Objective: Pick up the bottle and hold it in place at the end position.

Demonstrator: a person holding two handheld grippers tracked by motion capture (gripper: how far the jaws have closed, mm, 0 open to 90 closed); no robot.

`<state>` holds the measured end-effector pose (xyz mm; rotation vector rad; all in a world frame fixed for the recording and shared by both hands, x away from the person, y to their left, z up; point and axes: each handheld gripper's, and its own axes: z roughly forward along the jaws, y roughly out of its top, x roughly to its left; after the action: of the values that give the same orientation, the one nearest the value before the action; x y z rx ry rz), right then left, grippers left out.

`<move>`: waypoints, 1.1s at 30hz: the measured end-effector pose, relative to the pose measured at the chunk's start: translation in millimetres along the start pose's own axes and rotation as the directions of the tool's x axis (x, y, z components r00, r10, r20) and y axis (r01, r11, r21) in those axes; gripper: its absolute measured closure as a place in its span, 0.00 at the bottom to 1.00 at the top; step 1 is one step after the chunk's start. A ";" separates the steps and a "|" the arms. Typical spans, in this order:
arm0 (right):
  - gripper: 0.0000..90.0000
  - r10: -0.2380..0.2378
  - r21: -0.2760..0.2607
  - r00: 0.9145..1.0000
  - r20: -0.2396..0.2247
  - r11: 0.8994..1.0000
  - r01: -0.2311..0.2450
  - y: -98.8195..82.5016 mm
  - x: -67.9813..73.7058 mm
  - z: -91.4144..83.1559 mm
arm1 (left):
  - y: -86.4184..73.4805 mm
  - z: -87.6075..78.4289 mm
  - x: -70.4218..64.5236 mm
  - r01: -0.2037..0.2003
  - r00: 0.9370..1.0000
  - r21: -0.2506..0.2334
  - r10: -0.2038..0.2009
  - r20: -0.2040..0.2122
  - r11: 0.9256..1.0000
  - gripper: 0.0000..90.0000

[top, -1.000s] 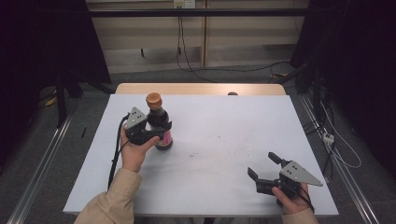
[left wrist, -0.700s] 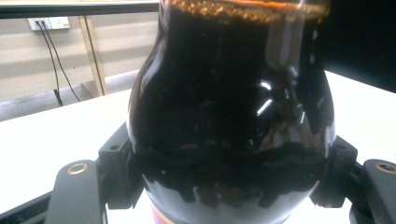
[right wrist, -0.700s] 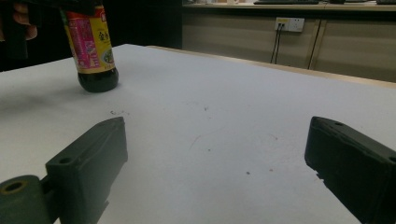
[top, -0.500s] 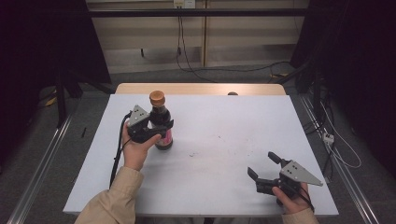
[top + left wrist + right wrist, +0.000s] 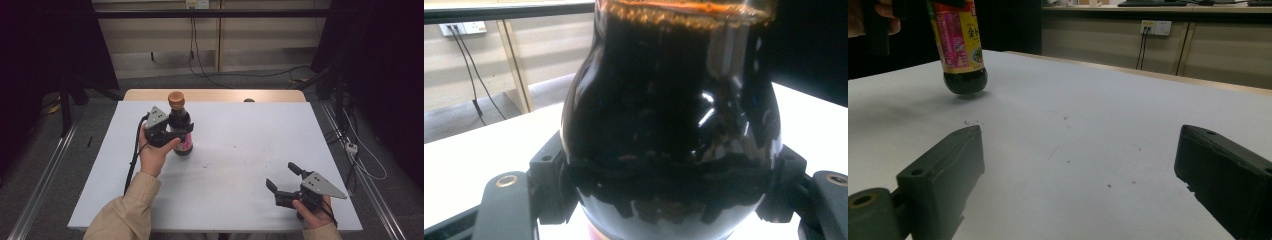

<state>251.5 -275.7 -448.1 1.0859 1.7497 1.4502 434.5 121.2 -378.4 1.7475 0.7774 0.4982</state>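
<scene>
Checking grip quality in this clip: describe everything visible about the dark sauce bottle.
The sauce bottle is clear, glass or plastic I cannot tell, filled nearly to the neck with dark brown liquid, with a round orange-brown cap and a red and yellow printed label on its lower body. It is upright, in the left half of the white table. The right gripper view shows its rounded base just above the surface. The left gripper clamps its bulging shoulder from both sides. Nothing else touches it.

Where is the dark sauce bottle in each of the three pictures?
High view: the bottle is left of centre, clamped in the left gripper.
Left gripper view: the bottle bulges close up between the jaws.
Right gripper view: the bottle is top left.
Shared landmark: the white table.
</scene>
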 end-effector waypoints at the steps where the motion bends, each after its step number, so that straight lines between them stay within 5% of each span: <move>1: 0.06 0.003 -0.002 1.000 -0.001 1.000 -0.003 0.3 0.1 0.1 | 0.9 1.5 -0.7 -0.008 1.000 0.002 0.008 0.000 1.000 0.30; 10: 0.06 0.003 -0.002 1.000 -0.011 1.000 -0.003 0.7 0.5 -1.1 | 8.7 16.2 -12.9 -0.011 0.999 0.010 0.010 0.034 1.000 0.30; 33: 0.06 0.007 -0.006 1.000 -0.015 1.000 -0.007 0.7 -0.3 -1.8 | 7.3 49.3 -33.6 -0.034 0.999 0.029 0.033 0.041 0.999 0.30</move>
<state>250.2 -276.8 -447.1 1.0820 1.7522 1.4705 446.0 62.6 -384.9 1.7950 0.7311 0.4745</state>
